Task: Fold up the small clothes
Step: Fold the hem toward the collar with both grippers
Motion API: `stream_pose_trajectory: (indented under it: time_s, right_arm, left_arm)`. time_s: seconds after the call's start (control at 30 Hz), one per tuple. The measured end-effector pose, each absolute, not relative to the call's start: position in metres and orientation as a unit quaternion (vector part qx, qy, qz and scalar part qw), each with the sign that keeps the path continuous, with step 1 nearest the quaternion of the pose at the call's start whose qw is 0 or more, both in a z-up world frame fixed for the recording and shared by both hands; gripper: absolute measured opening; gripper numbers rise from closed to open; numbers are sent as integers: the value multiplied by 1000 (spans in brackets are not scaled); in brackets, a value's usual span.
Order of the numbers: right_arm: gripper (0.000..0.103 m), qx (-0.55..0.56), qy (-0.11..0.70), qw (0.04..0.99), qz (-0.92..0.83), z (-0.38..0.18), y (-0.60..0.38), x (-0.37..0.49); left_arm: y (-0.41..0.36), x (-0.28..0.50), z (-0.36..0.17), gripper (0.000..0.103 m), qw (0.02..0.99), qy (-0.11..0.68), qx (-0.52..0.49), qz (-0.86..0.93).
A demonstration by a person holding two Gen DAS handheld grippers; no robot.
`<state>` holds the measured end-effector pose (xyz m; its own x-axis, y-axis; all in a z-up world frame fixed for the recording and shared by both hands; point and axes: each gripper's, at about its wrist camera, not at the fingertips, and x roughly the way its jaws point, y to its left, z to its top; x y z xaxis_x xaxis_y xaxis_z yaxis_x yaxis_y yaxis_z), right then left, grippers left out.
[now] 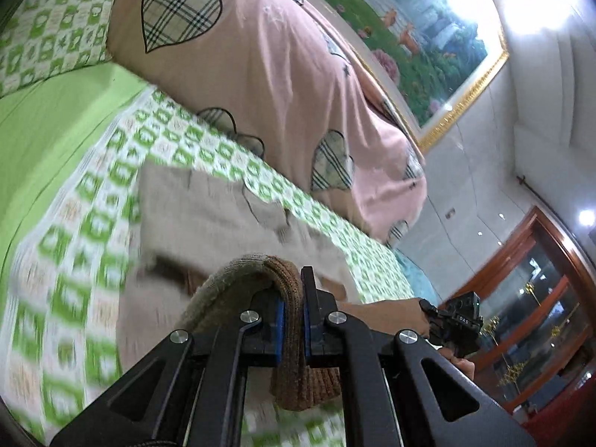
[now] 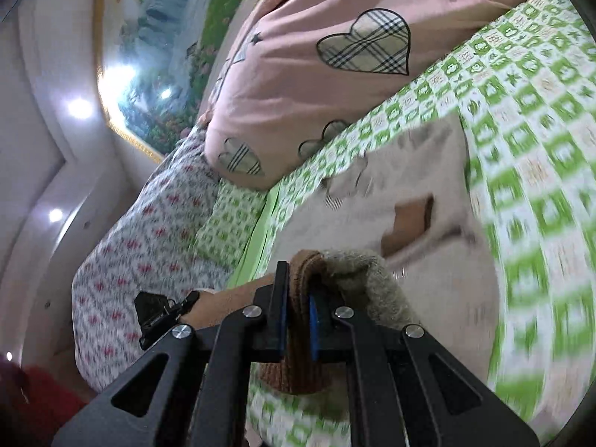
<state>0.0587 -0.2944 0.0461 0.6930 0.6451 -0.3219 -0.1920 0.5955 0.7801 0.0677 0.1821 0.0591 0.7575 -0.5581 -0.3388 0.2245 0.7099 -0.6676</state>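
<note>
A small beige knit garment (image 1: 208, 219) with a brown ribbed hem lies on the green-and-white patterned bed sheet (image 1: 74, 231). My left gripper (image 1: 294, 279) is shut on the brown ribbed hem (image 1: 287, 298), lifted above the sheet. My right gripper (image 2: 298, 275) is shut on the other part of the same hem (image 2: 301, 335); the garment's body (image 2: 409, 193) trails away over the sheet (image 2: 540, 149). The other hand and gripper show at the right in the left wrist view (image 1: 454, 324) and at the left in the right wrist view (image 2: 160, 313).
A pink quilt with plaid hearts (image 1: 260, 56) is heaped along the bed's far side, also in the right wrist view (image 2: 316, 56). A green patterned pillow (image 1: 56, 26) and a floral grey pillow (image 2: 149, 223) lie nearby. A framed painting (image 1: 428, 37) hangs on the wall.
</note>
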Motion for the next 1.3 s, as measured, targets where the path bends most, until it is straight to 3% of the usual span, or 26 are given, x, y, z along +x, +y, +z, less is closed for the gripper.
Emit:
stream_pose_trajectory:
  time_s: [0.5,0.63,0.7,0.77,0.8,0.87,0.97,1.13,1.3]
  right_arm:
    - [10,366,374,834,175,-8,-312,203]
    - [16,344,409,834,137,-25,-310,214]
    - [20,351,412,832,125,-25,-314,209]
    - [32,354,394,841,112,-16,-319,194]
    - [43,346,375,854,101,-6,-322,179]
    - [47,331,352,869,102,8,-320,158]
    - [47,285,351,875,174,20,-284,136]
    - [47,113,453,848,250,-4,-191,154]
    - [45,37,483,845,225,-13,-184,197]
  left_arm:
    - [198,210,-1,6,878,333,-307,-155]
    - [191,227,-21,8,873,378,-283,-122]
    - [186,220,-21,15,873,386,-273,-121]
    - [176,201,-14,30,878,381,-258,-131]
    - [168,188,-12,34,879,380,-250,-142]
    - [150,166,-10,39,876,381,-241,-168]
    - [106,149,-22,42,857,408,-223,-221]
    - [53,178,-44,40,842,463,-160,-226]
    - [70,226,-32,36,853,454,-145,-212]
